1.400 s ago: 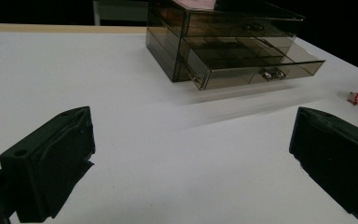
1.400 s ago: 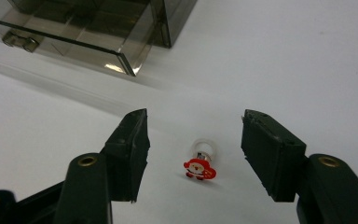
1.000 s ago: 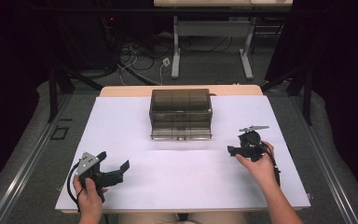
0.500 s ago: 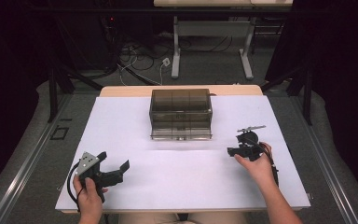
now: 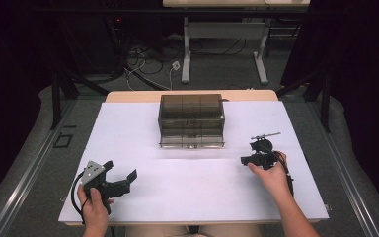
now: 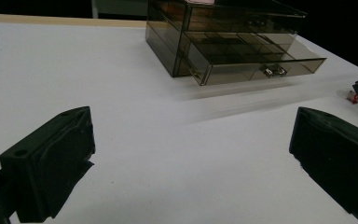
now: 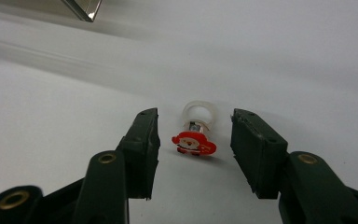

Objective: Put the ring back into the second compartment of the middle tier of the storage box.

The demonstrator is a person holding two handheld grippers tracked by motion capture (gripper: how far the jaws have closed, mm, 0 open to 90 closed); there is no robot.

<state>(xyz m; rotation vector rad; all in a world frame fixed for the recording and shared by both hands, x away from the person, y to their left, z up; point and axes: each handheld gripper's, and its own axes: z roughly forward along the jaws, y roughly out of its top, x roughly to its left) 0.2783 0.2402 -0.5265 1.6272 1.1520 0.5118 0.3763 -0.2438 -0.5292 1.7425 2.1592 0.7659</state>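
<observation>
straddling the santa ring point(image 7: 194, 132), right gripper point(image 7: 194, 151) gapes; left gripper point(image 6: 191, 154) wide over bare table point(image 6: 74, 70).

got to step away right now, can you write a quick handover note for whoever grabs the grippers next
Right gripper: open, low over the white table, jaws on either side of the Santa ring, not yet closed on it.
Left gripper: open, holds nothing, near the front left of the table.
Smoky drawer box: stands at the back middle; its bottom drawer is pulled out.
Done: drawer open, right gripper lined up on the ring.
Left, probably: close on the ring, lift it, drop it into the open drawer, then push the drawer shut.
</observation>
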